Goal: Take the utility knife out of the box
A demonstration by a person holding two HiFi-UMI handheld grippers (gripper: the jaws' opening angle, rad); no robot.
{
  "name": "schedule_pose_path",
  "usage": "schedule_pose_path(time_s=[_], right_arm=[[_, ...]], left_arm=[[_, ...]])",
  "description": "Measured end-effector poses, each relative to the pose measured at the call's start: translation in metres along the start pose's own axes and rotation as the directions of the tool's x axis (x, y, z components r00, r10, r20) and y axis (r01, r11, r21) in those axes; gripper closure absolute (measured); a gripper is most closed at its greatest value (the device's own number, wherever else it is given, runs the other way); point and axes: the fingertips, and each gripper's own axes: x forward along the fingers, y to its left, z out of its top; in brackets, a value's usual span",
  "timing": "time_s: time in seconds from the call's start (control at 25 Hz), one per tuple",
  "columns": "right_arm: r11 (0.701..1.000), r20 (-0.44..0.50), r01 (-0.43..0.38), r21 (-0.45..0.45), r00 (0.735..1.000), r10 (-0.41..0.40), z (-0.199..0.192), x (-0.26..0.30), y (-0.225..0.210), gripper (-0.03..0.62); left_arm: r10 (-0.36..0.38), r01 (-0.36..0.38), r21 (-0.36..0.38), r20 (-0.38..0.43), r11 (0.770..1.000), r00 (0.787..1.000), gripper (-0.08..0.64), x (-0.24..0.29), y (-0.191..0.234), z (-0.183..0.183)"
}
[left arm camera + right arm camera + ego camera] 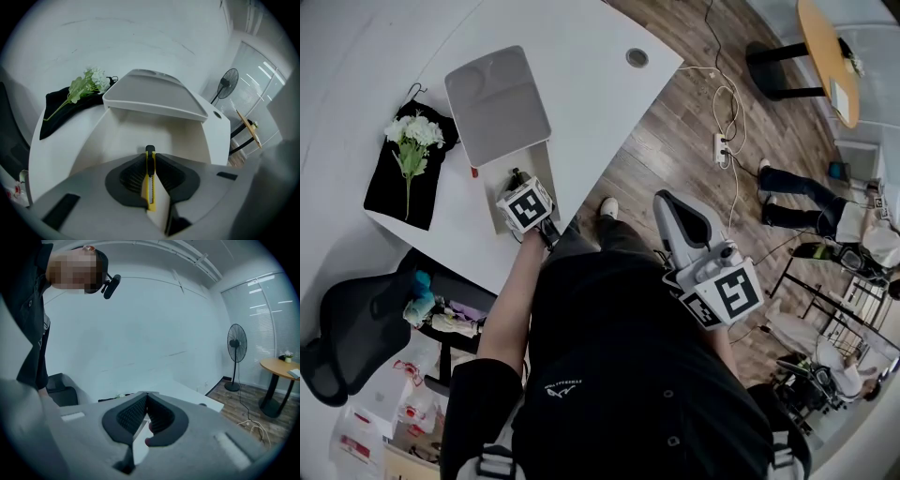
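Note:
The utility knife (150, 182), yellow with a black slider, stands on edge between the pads of my left gripper (150, 153), which is shut on it. The gripper is over the open white box (136, 133), whose grey lid (154, 96) stands up behind it. In the head view the left gripper (521, 187) is over the box (499, 208) near the table's front edge, with the lid (497, 103) beyond it. My right gripper (677, 217) is held off the table in front of my body. Its pads (140, 411) meet at the tips with nothing between them.
White flowers (412, 139) lie on a black cloth (389, 192) left of the box. A black office chair (347, 342) stands at the lower left. On the wooden floor are cables and a power strip (722, 145), a round table (830, 56) and another person (811, 202).

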Motion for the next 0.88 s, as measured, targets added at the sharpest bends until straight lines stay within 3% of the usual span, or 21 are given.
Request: schedule_pose_path(time_s=[0.28,0.44,0.88], right_arm=[[0.998,0.014,-0.068,-0.012,0.998,0.068,0.005,-0.001,-0.002,0.588],[0.99,0.015,-0.14,-0.027,0.99,0.14,0.01,-0.001,-0.004,0.588],[0.943,0.018,-0.323,-0.078,0.945,0.325,0.024,-0.011,-0.019,0.588]], left_arm=[[-0.037,0.032,0.049,0.11,0.998,0.993,0.5,-0.026,-0.015,0.015],[-0.046,0.042,0.028,0.164,0.999,0.985,0.5,-0.048,-0.019,0.019],[0.027,-0.026,-0.01,0.335,1.0,0.942,0.5,-0.118,-0.025,0.025]])
